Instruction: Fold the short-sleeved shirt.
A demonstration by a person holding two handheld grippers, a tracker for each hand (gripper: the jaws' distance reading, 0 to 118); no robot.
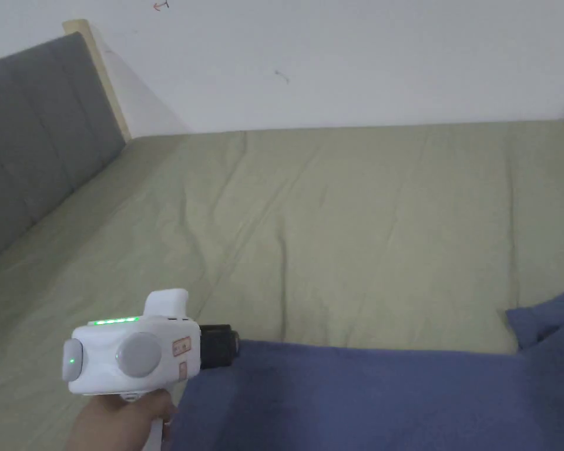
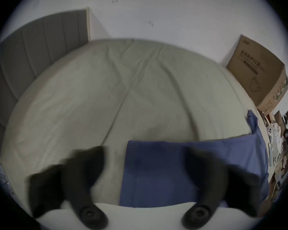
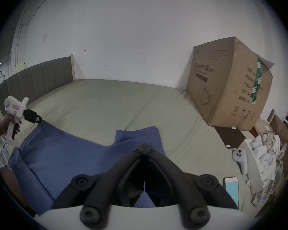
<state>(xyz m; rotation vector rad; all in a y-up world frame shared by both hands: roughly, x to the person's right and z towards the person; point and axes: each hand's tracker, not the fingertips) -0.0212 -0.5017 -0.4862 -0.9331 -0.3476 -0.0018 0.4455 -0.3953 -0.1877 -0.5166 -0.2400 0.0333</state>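
Head view: blue shirt (image 1: 363, 399) flat on bed (image 1: 333, 235), near edge. Left hand-held gripper (image 2: 145, 159) jaws apart over its corner; right hand-held gripper (image 3: 144, 148) jaws together, nothing between. I'd pinch the corner hem squarely before lifting.

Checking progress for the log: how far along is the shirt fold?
Done: the blue shirt lies spread on the bed; no fold shows yet. In hand: the left gripper is open at the shirt's corner, holding nothing. The right gripper has its jaws together near a sleeve; cloth between them cannot be confirmed. Left: gripping and every fold.
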